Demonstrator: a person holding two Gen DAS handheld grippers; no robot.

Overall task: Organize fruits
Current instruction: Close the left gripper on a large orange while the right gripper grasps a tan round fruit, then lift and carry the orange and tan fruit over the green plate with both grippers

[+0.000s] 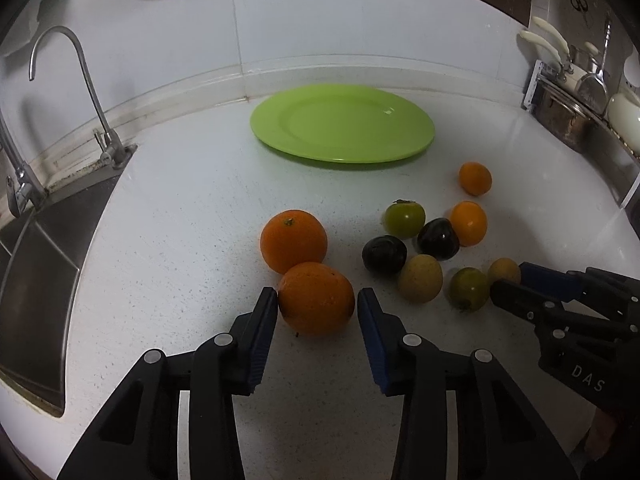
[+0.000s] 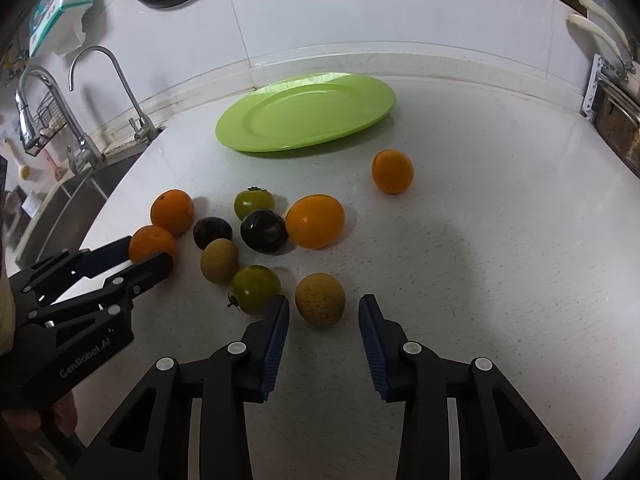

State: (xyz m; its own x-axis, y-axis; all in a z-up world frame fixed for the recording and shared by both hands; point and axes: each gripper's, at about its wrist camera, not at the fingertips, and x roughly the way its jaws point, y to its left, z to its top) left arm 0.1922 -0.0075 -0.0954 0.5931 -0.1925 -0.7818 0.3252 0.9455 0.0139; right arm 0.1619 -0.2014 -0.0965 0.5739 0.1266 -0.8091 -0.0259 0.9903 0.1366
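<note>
Nearest you in the left wrist view, the left gripper (image 1: 317, 308) straddles the near orange (image 1: 316, 298). Its left pad touches the peel; its right pad sits at the fruit's edge, where contact cannot be confirmed, so whether the fruit is clamped cannot be told. Just behind, touching it, lies the second orange (image 1: 293, 240).

Nearest you in the right wrist view, the right gripper (image 2: 323, 312) brackets a tan fruit (image 2: 320, 299). Clear gaps show on both sides, so its jaws stand open around the fruit without pressing it. A green tomato (image 2: 255, 289) lies just beside the left finger.

Each view shows the other tool from the side. The right wrist view shows the left gripper (image 2: 150, 258) with its fingers either side of the near orange (image 2: 153, 243). The left wrist view shows the right gripper (image 1: 510, 282) with the tan fruit (image 1: 504, 271) between its fingers.

Mid-counter, the loose cluster also holds a second tan fruit (image 2: 219, 261), two dark plums (image 2: 264, 231), another green tomato (image 2: 254, 204) and a yellow-orange fruit (image 2: 315, 221). A small orange fruit (image 2: 392, 171) sits apart, nearer the plate.

Farthest, the green plate (image 2: 240, 128) rests on the white counter (image 2: 480, 240) by the wall, with nothing on it. All fruit lies on the counter. The sink (image 1: 32, 264) is plain only in the left wrist view; a box (image 2: 64, 4) on the wall shows only in the right.
</note>
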